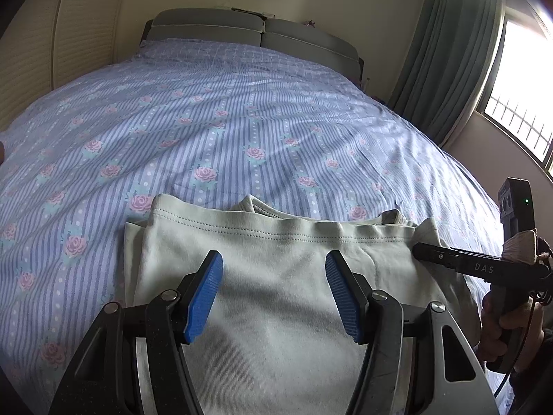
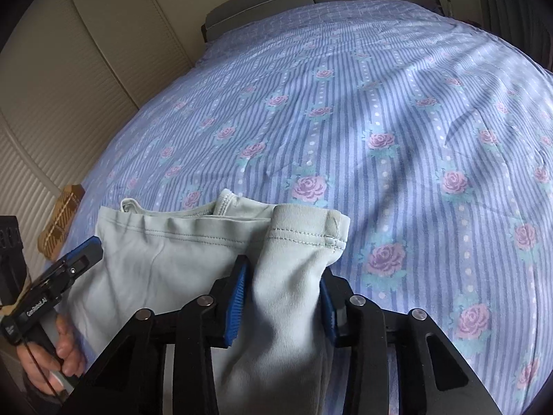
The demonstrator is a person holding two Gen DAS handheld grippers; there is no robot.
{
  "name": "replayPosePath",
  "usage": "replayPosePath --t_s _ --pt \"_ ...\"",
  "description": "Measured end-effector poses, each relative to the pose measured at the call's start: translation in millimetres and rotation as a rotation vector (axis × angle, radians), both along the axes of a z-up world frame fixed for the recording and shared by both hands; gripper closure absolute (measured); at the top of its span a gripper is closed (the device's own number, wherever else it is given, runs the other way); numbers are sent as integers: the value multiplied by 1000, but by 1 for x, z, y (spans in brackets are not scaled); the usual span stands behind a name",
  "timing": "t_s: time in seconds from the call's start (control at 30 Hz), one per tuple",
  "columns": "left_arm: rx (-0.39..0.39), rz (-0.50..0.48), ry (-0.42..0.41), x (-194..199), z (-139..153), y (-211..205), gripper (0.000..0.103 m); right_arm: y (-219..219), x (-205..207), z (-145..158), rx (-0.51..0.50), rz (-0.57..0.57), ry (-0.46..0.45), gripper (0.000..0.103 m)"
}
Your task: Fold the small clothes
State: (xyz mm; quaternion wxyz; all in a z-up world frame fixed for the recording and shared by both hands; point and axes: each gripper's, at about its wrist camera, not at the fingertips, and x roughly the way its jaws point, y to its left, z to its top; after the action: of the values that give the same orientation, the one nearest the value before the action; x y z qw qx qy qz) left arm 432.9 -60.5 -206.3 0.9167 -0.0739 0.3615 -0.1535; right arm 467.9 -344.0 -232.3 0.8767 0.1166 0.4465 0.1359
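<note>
A pale mint-green small garment [image 1: 276,276] lies folded on the bed, its stitched hem running across the top. My left gripper [image 1: 274,269] is open and empty just above the garment's middle; it also shows in the right wrist view [image 2: 88,247] at the garment's left edge. My right gripper [image 2: 285,276] is shut on a bunched fold of the garment [image 2: 287,263] at its right end. The right gripper also shows in the left wrist view [image 1: 420,247], its tip at the garment's right side. Whether the fold is lifted off the bed cannot be told.
The bed [image 1: 242,121] has a blue striped sheet with pink roses and a grey headboard [image 1: 255,34]. A green curtain [image 1: 446,52] and a window are at the right. A brown woven object [image 2: 60,216] lies at the bed's left edge.
</note>
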Motion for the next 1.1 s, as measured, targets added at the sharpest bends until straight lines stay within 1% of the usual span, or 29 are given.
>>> replayPosePath --t_s 0.03,0.07,0.17,0.27,0.33,0.43,0.63,0.8,0.9,0.97,1.1 --pt "1 1 -1 0 1 0 42 0 2 0 -2 8 4 79" --pt "2 2 -1 0 1 1 42 1 2 1 0 16 9 81" --pt "3 4 1 0 2 2 42 0 1 0 3 32 22 84" --pt "14 8 3 0 5 5 42 0 -4 2 10 18 26 88" --pt "28 19 -10 -1 11 10 42 5 -6 10 -3 1 20 89" --pt "38 38 -34 -4 24 21 42 20 -8 31 -36 -13 16 89" --pt "28 56 -48 -10 46 49 42 70 -12 76 -118 -77 28 89" --pt "28 68 -41 -15 61 77 40 118 -11 97 -162 -128 50 89" --pt "36 95 -44 -17 69 98 39 153 -9 102 -206 -142 45 89" --pt "31 126 -50 -19 73 115 39 176 -6 99 -212 -149 56 89" --pt "12 199 -48 -21 73 147 36 225 4 81 -254 -154 74 89"
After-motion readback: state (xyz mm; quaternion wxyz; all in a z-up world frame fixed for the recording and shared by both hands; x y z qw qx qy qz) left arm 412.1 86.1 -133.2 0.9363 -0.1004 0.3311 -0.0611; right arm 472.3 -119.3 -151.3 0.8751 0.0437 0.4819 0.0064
